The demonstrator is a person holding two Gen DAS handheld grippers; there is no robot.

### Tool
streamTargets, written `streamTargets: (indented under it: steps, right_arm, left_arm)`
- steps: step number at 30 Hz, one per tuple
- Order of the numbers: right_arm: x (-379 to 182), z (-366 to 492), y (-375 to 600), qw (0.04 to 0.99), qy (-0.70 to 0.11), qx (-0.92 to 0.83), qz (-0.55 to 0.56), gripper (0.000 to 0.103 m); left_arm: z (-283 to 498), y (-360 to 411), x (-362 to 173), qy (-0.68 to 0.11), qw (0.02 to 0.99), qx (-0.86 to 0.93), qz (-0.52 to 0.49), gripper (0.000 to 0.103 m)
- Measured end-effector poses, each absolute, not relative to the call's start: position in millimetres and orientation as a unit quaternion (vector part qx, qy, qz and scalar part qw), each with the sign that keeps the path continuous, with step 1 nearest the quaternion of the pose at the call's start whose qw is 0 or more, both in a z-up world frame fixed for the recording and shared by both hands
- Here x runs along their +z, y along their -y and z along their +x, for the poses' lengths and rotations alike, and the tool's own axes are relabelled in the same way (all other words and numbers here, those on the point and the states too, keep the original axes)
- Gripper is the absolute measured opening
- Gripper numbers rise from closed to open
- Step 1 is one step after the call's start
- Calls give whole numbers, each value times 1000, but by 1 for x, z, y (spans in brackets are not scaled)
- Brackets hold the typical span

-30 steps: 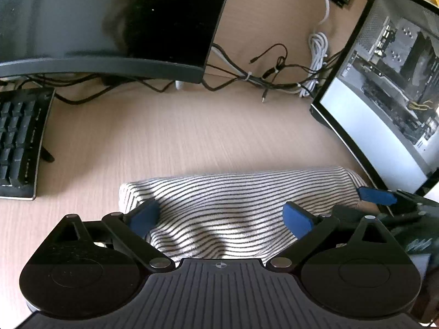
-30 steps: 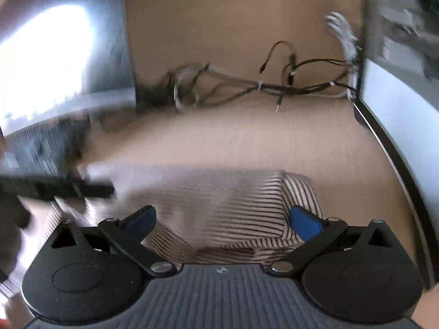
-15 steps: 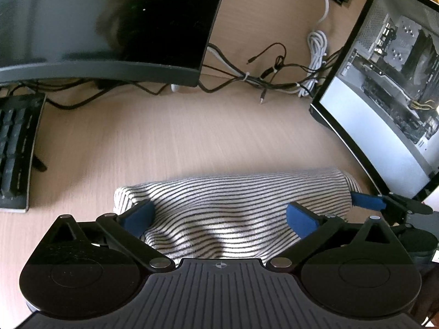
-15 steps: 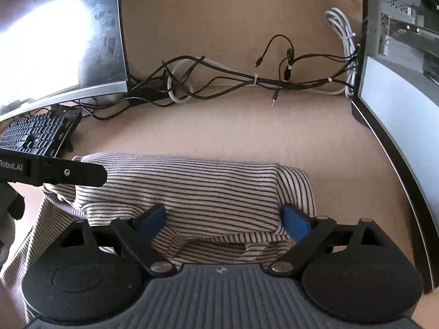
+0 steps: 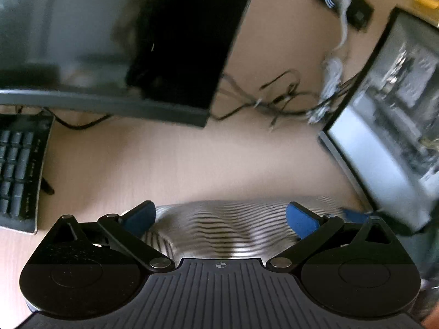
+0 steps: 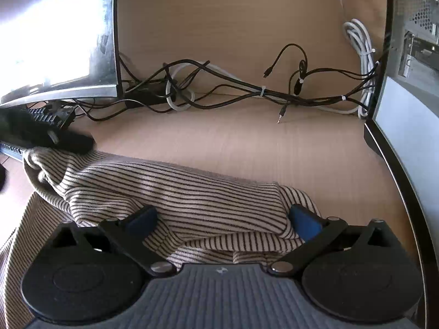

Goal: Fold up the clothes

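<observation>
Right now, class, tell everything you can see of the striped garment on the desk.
The garment is a soft knit, cream with thin dark stripes. It lies on the wooden desk, folded into a long bundle of several layers, with a bunched end at the left and a looser layer spreading toward the near left corner. The right gripper straddles its near edge, jaws opening, pads not pressing. The left gripper hangs open above it; that view is blurred.

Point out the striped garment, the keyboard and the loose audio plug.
striped garment (image 6: 175, 192): right wrist view, on the folded top layer.
keyboard (image 5: 16, 175): left wrist view, on its keys at the left edge.
audio plug (image 6: 280, 115): right wrist view, on the plug's tip above the desk.
</observation>
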State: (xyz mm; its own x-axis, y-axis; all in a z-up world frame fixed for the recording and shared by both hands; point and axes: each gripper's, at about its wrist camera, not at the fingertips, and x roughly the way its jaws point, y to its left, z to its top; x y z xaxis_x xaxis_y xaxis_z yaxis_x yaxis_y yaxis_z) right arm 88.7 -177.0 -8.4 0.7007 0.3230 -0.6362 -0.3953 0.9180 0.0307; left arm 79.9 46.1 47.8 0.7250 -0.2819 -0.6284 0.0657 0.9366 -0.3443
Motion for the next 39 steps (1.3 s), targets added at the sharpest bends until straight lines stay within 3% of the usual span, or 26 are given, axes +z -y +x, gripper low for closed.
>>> streamTargets:
  steps: [16, 23, 24, 26, 30, 33, 39]
  right_arm:
    - [-5, 116, 174, 907, -341, 236, -70, 103]
    - [34, 127, 182, 933, -279, 227, -19, 102]
    - [40, 128, 181, 935, -271, 228, -8, 101]
    - [53, 124, 190, 932, -270, 240, 11, 86]
    - [35, 139, 182, 909, -331, 254, 23, 71]
    - [4, 150, 170, 888, -387, 246, 24, 68]
    - [3, 118, 157, 893, -372, 253, -8, 70]
  left_arm:
    - [83, -48, 18, -396, 898, -97, -164, 103]
    - [81, -50, 19, -395, 899, -104, -160, 103]
    - [81, -51, 19, -395, 899, -106, -160, 103]
    - [81, -52, 18, -394, 899, -108, -161, 103]
    - [82, -52, 16, -391, 900, -110, -161, 103]
    - [82, -53, 15, -388, 901, -112, -160, 103]
    - [85, -52, 13, -384, 903, -113, -155, 103]
